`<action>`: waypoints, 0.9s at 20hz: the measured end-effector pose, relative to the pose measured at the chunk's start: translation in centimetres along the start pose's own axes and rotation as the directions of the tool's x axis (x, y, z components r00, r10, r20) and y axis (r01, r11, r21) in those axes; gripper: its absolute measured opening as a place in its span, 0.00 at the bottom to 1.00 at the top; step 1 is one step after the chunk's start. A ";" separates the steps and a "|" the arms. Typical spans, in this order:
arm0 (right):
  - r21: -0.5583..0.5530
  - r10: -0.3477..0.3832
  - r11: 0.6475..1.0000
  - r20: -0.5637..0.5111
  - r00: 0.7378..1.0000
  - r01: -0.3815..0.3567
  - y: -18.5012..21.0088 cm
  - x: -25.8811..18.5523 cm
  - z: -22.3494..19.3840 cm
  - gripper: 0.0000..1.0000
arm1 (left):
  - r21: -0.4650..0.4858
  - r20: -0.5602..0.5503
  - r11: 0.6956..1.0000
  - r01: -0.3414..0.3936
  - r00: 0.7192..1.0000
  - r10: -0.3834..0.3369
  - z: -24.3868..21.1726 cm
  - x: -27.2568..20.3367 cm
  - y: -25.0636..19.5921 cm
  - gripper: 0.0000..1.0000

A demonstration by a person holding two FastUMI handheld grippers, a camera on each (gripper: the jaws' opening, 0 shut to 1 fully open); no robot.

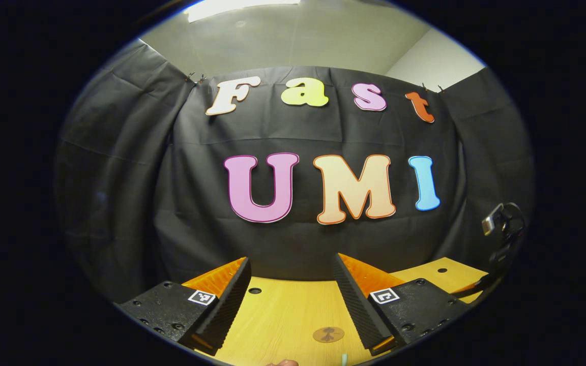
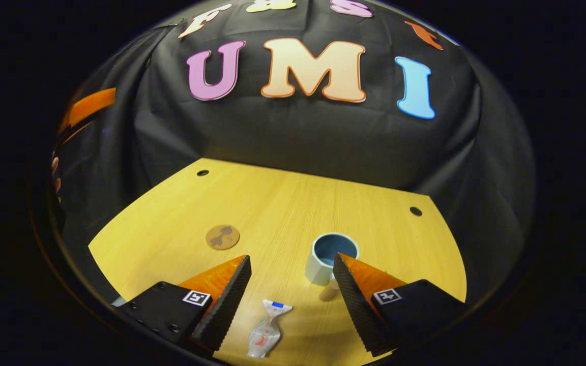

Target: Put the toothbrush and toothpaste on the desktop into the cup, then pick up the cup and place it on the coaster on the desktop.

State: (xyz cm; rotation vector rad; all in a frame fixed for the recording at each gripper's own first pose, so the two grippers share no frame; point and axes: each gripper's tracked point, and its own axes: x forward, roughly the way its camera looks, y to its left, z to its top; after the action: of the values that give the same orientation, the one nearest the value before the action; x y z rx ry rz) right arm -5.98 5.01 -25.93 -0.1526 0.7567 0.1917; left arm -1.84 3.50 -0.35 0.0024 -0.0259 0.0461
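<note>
In the right gripper view a white cup [image 2: 323, 262] with a blue inside stands upright on the yellow wooden desktop [image 2: 283, 203], just left of my right finger's tip. A small white toothpaste tube [image 2: 267, 330] lies flat on the desk, low between the fingers. My right gripper [image 2: 292, 258] hangs open above both, holding nothing. A round brown coaster [image 2: 222, 237] lies to the left of the cup. My left gripper [image 1: 291, 260] is open and empty, raised and facing the back wall, with the coaster [image 1: 328, 334] on the desk between its fingers.
The black cloth wall closes off the back and sides of the desk. Small dark holes [image 2: 415, 211] mark the desk's far corners. A hand [image 2: 56, 175] and an orange gripper part [image 2: 89, 105] show at the far left. A black device [image 1: 501, 231] hangs at the right.
</note>
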 end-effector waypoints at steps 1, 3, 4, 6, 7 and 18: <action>-0.007 0.003 1.000 -0.029 1.000 -0.004 0.1 0.3 -1.0 1.00 | 0.002 -0.001 1.000 -0.005 1.000 0.005 0.1 0.0 0.2 0.94; -0.021 0.006 1.000 -0.088 0.996 -0.008 0.4 1.1 -2.8 1.00 | 0.007 -0.003 1.000 -0.015 1.000 0.015 0.0 -0.1 0.6 0.94; -0.022 0.010 1.000 -0.116 0.993 -0.013 0.7 1.4 -3.6 1.00 | 0.009 -0.004 1.000 -0.021 1.000 0.021 -0.1 -0.2 0.8 0.94; -0.002 0.016 1.000 -0.172 0.985 -0.016 0.9 2.0 -5.3 1.00 | 0.013 -0.008 0.999 -0.030 1.000 0.030 -0.3 -0.3 1.3 0.94; 0.018 0.018 1.000 -0.204 0.979 -0.014 1.0 2.4 -6.4 1.00 | 0.015 -0.012 0.999 -0.035 0.999 0.035 -0.4 -0.3 1.5 0.94; 0.099 0.026 0.995 -0.466 0.884 0.023 1.1 4.1 -14.6 0.99 | 0.030 -0.044 0.998 -0.046 0.998 0.047 -1.6 -0.1 2.4 0.94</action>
State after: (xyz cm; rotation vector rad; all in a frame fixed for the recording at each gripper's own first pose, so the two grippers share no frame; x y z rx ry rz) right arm -13.04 3.60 -39.30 -0.1007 1.2481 0.1169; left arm -2.03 5.89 -1.92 0.0302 0.0191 0.0929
